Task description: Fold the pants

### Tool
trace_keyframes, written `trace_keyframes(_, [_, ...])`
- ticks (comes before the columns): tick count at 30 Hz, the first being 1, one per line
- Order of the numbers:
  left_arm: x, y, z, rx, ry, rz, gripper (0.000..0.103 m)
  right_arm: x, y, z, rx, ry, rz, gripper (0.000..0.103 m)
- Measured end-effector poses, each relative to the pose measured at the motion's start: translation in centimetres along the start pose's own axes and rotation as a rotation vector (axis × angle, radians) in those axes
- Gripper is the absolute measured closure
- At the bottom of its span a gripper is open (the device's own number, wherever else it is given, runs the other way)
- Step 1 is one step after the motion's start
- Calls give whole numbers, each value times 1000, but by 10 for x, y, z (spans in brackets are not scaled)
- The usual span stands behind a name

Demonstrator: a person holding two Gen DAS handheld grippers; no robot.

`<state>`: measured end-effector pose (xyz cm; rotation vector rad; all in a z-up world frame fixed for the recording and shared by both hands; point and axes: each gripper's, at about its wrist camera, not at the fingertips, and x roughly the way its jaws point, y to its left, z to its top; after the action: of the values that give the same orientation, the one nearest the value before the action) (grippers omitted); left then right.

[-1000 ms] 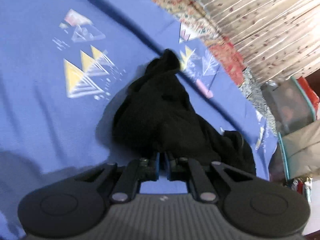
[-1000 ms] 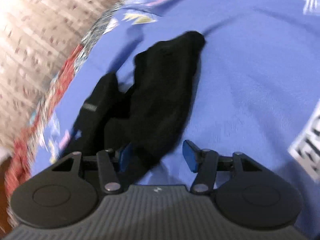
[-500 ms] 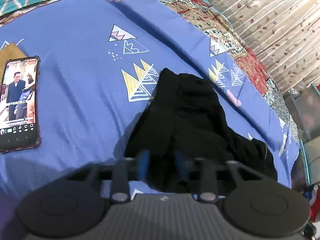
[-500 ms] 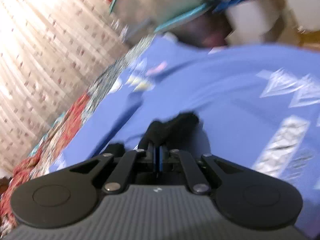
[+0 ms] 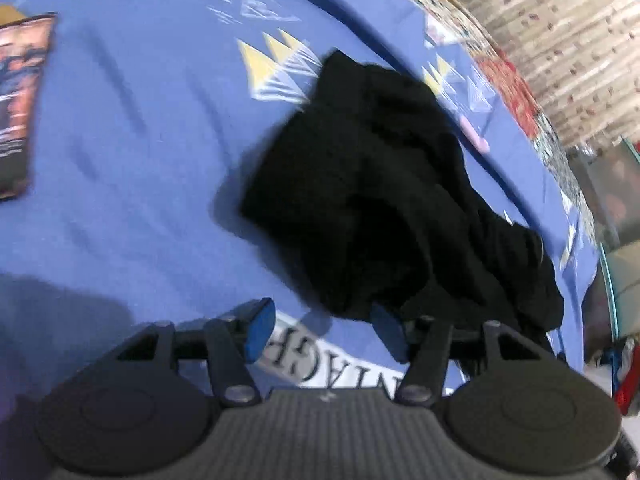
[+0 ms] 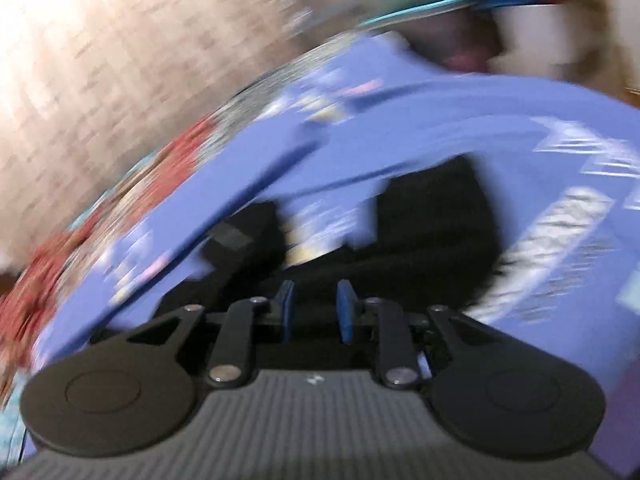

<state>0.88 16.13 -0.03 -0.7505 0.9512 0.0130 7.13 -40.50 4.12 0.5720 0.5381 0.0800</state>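
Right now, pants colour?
Plain black pants, no visible pattern; clearest in the left wrist view.

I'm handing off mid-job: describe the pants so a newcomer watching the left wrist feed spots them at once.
Start from the blue bedsheet printed with yellow and white triangles, which fills most of the view. Just right of centre on it lies a dark crumpled heap, the black pants. They are the only black fabric there; the other loose item, a phone, lies flat at the far left edge.

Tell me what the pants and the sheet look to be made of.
Pants: soft black fabric, matte, probably knit; it slumps in loose folds. Sheet: blue woven cloth, likely cotton, matte, printed with triangles, lightly creased. Blur leaves both uncertain.
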Motion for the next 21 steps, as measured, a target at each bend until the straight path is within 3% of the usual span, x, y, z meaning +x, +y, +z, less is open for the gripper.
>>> trace_keyframes(2, [12, -7, 3, 17, -7, 5, 53, 14, 22, -6, -62, 88, 94, 73])
trace_keyframes(4, [22, -10, 7, 5, -19, 6, 64, 34, 40, -22, -67, 226, 177, 66])
trace_keyframes(6, [28, -11, 10, -21, -16, 19, 93, 52, 48, -41, -9, 337, 229, 66])
trace_keyframes(9, [19, -9, 12, -52, 2, -7, 95, 84, 46, -62, 96, 456, 202, 58])
trace_keyframes(13, [-23, -13, 11, 0, 8, -41, 96, 101, 33, -61, 269, 445, 209, 61])
trace_keyframes(14, [-38, -13, 10, 16, 0, -45, 96, 103, 33, -56, 288, 432, 214, 68])
trace_keyframes(15, [-50, -12, 10, 26, -5, -49, 96, 101, 34, -54, 289, 420, 209, 96])
trace_keyframes(18, [-81, -5, 10, 42, 8, -74, 96, 85, 39, -42, 273, 416, 237, 95])
trace_keyframes(21, [-93, -4, -2, 97, 19, -18, 95, 45, 56, -42, 122, 424, 268, 95])
